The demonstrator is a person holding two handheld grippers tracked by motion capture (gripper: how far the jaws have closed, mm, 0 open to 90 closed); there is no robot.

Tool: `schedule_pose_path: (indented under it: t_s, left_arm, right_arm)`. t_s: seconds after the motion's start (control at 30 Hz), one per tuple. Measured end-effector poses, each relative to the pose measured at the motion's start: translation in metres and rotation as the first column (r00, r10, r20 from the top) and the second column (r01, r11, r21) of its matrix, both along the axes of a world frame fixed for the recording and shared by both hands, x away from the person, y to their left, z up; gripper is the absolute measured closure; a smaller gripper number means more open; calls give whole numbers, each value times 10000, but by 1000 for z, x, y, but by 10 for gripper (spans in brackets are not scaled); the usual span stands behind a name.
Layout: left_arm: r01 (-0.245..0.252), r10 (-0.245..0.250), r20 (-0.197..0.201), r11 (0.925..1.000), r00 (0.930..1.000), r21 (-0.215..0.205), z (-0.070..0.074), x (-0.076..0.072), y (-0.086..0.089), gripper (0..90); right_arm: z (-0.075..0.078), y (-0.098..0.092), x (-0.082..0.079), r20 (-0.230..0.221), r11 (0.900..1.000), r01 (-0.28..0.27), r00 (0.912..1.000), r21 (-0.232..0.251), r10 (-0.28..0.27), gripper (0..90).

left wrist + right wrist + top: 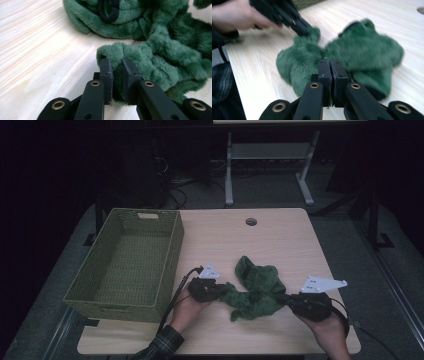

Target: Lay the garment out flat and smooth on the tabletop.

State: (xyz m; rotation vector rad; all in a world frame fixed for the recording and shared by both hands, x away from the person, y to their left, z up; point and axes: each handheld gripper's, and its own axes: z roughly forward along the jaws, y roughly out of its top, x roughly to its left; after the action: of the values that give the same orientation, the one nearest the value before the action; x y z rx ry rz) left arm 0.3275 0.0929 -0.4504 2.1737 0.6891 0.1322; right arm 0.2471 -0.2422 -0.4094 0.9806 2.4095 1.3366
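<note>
1. A crumpled green fleece garment [255,290] lies at lower centre of the frame on the tabletop [280,240].
2. The left hand-held gripper [220,291] pinches a fold of its left edge.
3. The right hand-held gripper [283,298] is clamped nearly closed on its right edge.
4. A green woven basket [167,265] sits at left.

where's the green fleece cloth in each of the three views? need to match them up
High view: the green fleece cloth lies crumpled on the table's near centre, between the left gripper and the right gripper.
Left gripper view: cloth spreads across the top and right, a fold pinched between the jaws.
Right gripper view: cloth sits mid-frame, blurred, just beyond the closed jaws.
Shared landmark: the light wooden table.
</note>
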Motion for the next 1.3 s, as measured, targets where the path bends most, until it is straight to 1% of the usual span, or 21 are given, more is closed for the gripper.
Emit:
schedule_pose_path:
  t_s: [0.07, 0.1, 0.17, 0.2, 0.27, 0.37, 0.4, 0.47, 0.53, 0.57, 0.6, 0.63, 0.67, 0.77, 0.87, 0.9, 1.0, 1.1, 1.17, 1.23, 1.3]
  left_arm:
    - [12, -12, -119, 10000, 9999, -38, 1, -4, 2, 797]
    - [108, -107, -152, 9999, 9998, 72, 0, -6, 3, 797]
    - [157, -155, -293, 9998, 9995, 83, -3, -11, 4, 797]
    - [196, -190, -355, 9997, 9992, 160, -4, -13, 4, 797]
    - [252, -245, -497, 9996, 9985, 131, -6, -17, 5, 797]
    - [310, -308, -560, 9995, 9980, 24, -7, -21, 6, 796]
    - [337, -335, -574, 9994, 9978, 27, -7, -22, 6, 796]
    - [401, -400, -604, 9992, 9974, 16, -7, -23, 6, 794]
    - [376, -379, -568, 9993, 9977, -54, -7, -25, 5, 793]
    - [390, -390, -531, 9992, 9978, -13, -7, -25, 5, 793]
    - [387, -386, -495, 9993, 9980, 7, -7, -25, 5, 792]
    - [375, -374, -522, 9993, 9979, 9, -6, -25, 6, 792]
    - [368, -369, -533, 9993, 9979, -25, -6, -26, 6, 792]
    - [427, -426, -534, 9991, 9977, 2, -6, -26, 6, 792]
    - [464, -462, -532, 9989, 9975, 13, -7, -26, 4, 790]
    - [472, -470, -531, 9989, 9975, 20, -7, -26, 4, 790]
    - [483, -479, -567, 9988, 9972, 58, -8, -26, 3, 790]
    - [536, -529, -593, 9985, 9968, 97, -9, -25, 3, 790]
    - [538, -528, -595, 9984, 9968, 155, -10, -25, 2, 790]
    - [554, -540, -606, 9983, 9967, 207, -11, -25, 2, 791]
    - [539, -523, -578, 9982, 9970, 270, -12, -25, 1, 791]
  right_arm:
    - [-6, -6, -6, -186, 9999, 114, 9998, -63, -115, 876]
    - [-9, -9, -8, -260, 9998, 143, 9996, -118, -146, 876]
    - [-16, -13, -14, -476, 9995, 233, 9986, -218, -243, 876]
    - [-20, -15, -16, -565, 9993, 260, 9980, -272, -275, 880]
    - [-26, -18, -21, -792, 9987, 312, 9963, -402, -344, 880]
    - [-35, -21, -29, -1118, 9977, 423, 9926, -525, -480, 879]
    - [-38, -23, -31, -1175, 9969, 445, 9917, -648, -519, 877]
    - [-43, -25, -35, -1284, 9956, 504, 9899, -788, -603, 867]
    - [-44, -31, -38, -1259, 9950, 649, 9893, -758, -741, 846]
    - [-44, -33, -40, -1266, 9944, 804, 9880, -689, -887, 838]
    - [-43, -37, -40, -1158, 9928, 910, 9883, -774, -996, 824]
    - [-42, -40, -41, -1155, 9913, 1079, 9865, -754, -1162, 818]
    - [-40, -43, -41, -1136, 9904, 1225, 9851, -641, -1292, 818]
    - [-33, -46, -38, -903, 9906, 1315, 9868, -384, -1345, 802]
    - [-25, -41, -31, -699, 9934, 1147, 9910, -4, -1144, 759]
    - [-22, -37, -28, -670, 9947, 1021, 9926, 148, -1008, 742]
    - [-15, -21, -16, -543, 9974, 588, 9969, 408, -565, 711]
    - [-11, -8, -6, -509, 9977, 299, 9983, 608, -268, 680]
    - [-12, 1, 3, -617, 9982, 129, 9981, 591, -92, 669]
    - [-17, 7, 8, -772, 9990, 51, 9970, 440, -17, 669]
    - [-24, 12, 12, -995, 9996, -29, 9950, 280, 57, 692]
